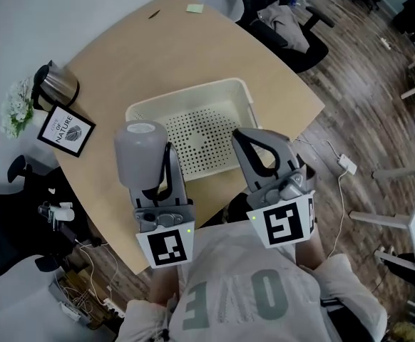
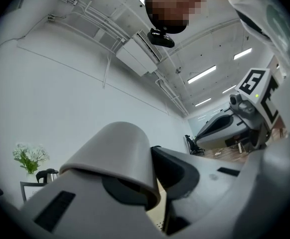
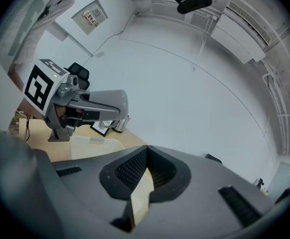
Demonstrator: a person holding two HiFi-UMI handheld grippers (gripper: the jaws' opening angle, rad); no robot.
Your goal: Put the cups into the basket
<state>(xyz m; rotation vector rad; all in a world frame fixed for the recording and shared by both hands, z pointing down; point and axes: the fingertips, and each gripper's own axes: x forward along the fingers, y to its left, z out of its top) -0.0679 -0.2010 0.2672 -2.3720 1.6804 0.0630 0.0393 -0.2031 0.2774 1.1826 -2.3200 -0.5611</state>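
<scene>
A grey cup [image 1: 140, 152] hangs upside down in my left gripper [image 1: 154, 166], which is shut on its wall and held high above the table's near edge. In the left gripper view the cup [image 2: 115, 153] fills the space between the jaws of the left gripper [image 2: 145, 183]. A white perforated basket [image 1: 244, 95] stands on the wooden table [image 1: 157, 55] beyond both grippers, with nothing visible in it. My right gripper [image 1: 241, 137] is raised beside the left one. It is shut, tips touching, and holds nothing [image 3: 146, 156]. The right gripper view shows the cup [image 3: 110, 103] from the side.
A metal kettle [image 1: 54, 84], white flowers [image 1: 15, 109] and a framed picture [image 1: 65, 130] sit at the table's left corner. A sticky note [image 1: 195, 8] lies at the far edge. Office chairs stand at the far right [image 1: 286, 27] and near left [image 1: 15, 212].
</scene>
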